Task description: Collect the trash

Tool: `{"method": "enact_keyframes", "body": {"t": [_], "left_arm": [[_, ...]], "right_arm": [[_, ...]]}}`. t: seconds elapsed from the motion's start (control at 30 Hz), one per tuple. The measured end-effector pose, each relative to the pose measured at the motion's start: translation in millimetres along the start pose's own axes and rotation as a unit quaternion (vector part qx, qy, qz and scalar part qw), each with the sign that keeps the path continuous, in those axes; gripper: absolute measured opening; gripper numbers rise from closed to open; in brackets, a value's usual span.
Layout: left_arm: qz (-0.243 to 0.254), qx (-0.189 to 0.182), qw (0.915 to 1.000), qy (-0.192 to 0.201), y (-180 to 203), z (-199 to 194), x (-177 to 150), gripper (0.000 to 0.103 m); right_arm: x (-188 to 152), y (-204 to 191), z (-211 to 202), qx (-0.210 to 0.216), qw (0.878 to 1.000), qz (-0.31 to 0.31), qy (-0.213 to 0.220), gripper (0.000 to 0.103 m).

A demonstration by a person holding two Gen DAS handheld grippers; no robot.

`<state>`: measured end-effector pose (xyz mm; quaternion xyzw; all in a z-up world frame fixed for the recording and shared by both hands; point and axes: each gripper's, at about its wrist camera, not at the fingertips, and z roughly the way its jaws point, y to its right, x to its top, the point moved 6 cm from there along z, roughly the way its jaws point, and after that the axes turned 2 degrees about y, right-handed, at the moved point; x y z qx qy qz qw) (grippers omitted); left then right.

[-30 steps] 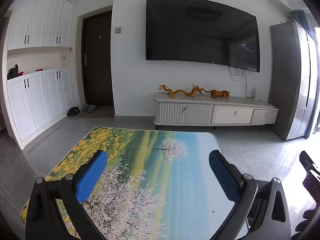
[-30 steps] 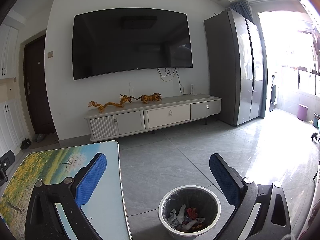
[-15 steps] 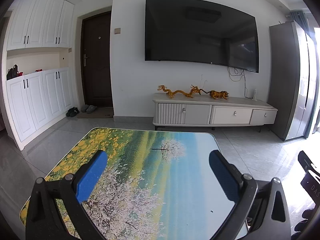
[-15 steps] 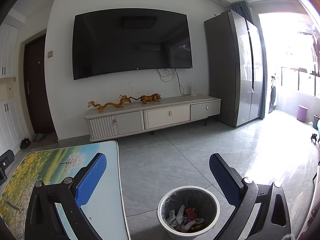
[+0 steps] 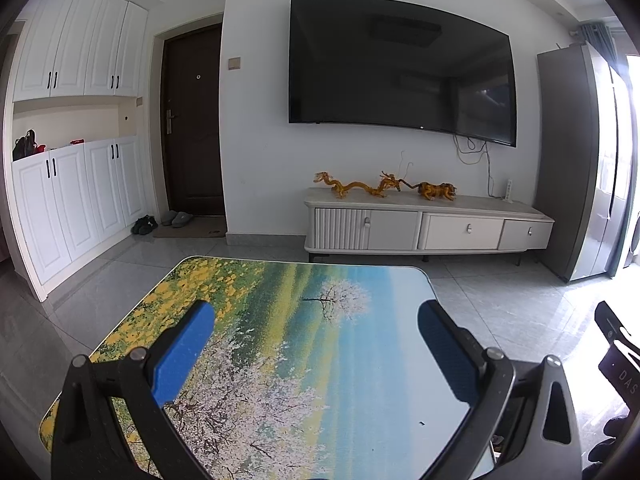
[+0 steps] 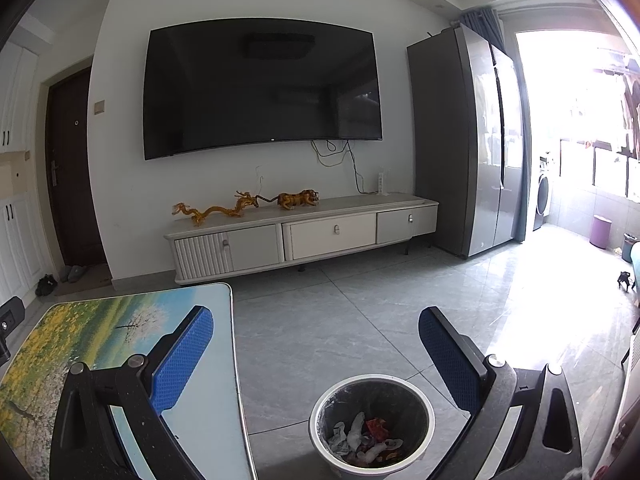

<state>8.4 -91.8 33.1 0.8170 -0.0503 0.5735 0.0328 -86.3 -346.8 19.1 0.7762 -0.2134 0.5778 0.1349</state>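
A white trash bin (image 6: 373, 422) with a dark liner stands on the floor beside the table, holding crumpled white and red scraps (image 6: 366, 436). My right gripper (image 6: 316, 344) is open and empty, above and just behind the bin. My left gripper (image 5: 316, 344) is open and empty over the table (image 5: 280, 320), whose top is printed with a landscape of blossoms and yellow flowers. No loose trash shows on the tabletop. The table's right edge also shows in the right wrist view (image 6: 234, 340).
A low white TV cabinet (image 5: 428, 228) with dragon and tiger figurines stands against the far wall under a large TV (image 5: 400, 72). A grey fridge (image 6: 468, 140) stands at the right. White cupboards (image 5: 72, 184), a door and shoes are at the left.
Both views have shifted only slightly; the bin sits a little further left in the right wrist view. Both grippers stay open and empty.
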Motion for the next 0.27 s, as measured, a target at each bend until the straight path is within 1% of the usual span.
{"method": "enact_keyframes", "body": {"t": [0.27], "left_arm": [[-0.003,0.0,1.0,0.003,-1.4,-1.7,0.2,0.102]], "right_arm": [[-0.6,0.5,0.7,-0.001,1.0,-0.002,0.0,0.103]]}}
